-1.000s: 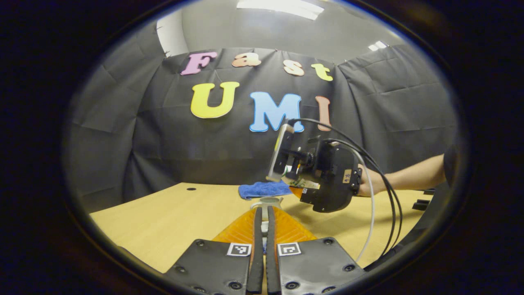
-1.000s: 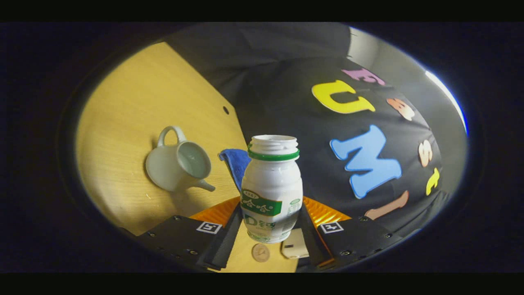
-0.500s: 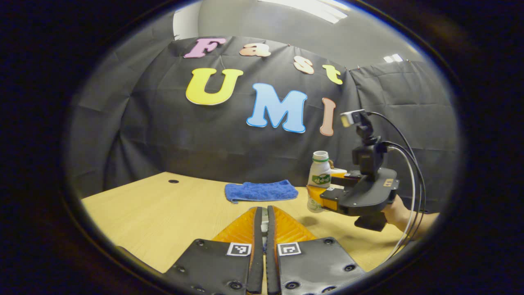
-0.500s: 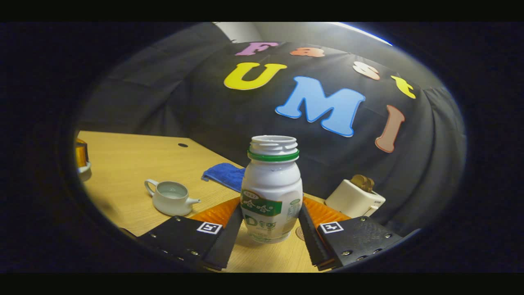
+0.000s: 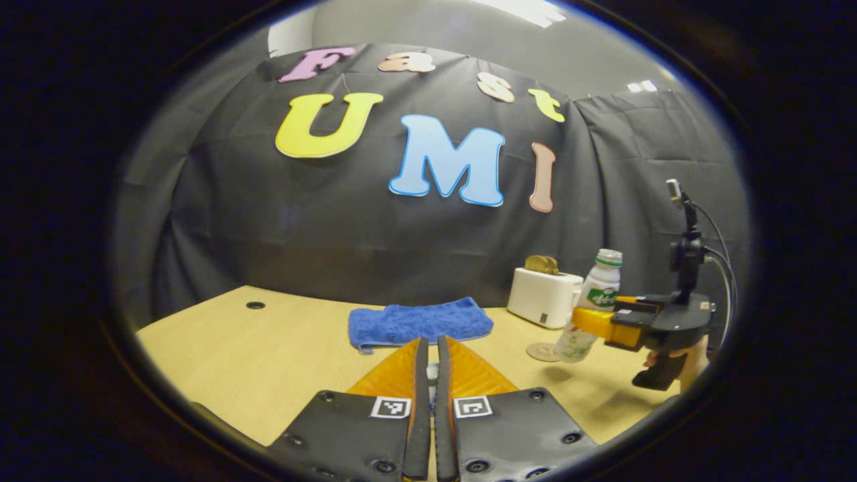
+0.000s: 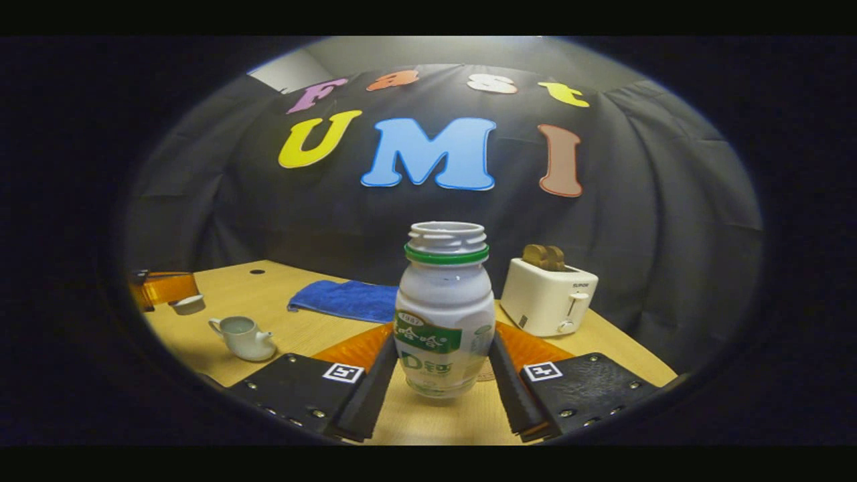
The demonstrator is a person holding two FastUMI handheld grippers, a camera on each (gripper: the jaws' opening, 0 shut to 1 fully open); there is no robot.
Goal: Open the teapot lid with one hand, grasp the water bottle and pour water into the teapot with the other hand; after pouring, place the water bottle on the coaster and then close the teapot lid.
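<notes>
bench (image 6: 221, 301) carrying toaster (image 6: 546, 298) far right, blue cloth (image 6: 341, 300) | right tongs (image 6: 438, 365) gripping water bottle (image 6: 443, 314) over coaster (image 5: 541, 351) | open teapot (image 6: 242, 337) sitting left | left tongs (image 5: 428, 375) pinching lid (image 6: 187, 304)

The water bottle (image 6: 444, 309) is white with a green ring under its open neck and a green-and-white label. The teapot (image 6: 243, 337) is pale, off-white, and its lid (image 6: 187, 304) matches it. The towel (image 5: 419, 323) near the table's (image 5: 268, 355) far edge is plain blue. The toaster (image 6: 547, 297) is white, with 2 brown slices in its top. The table is light yellow wood grain. The coaster (image 5: 541, 351) is pale tan.
</notes>
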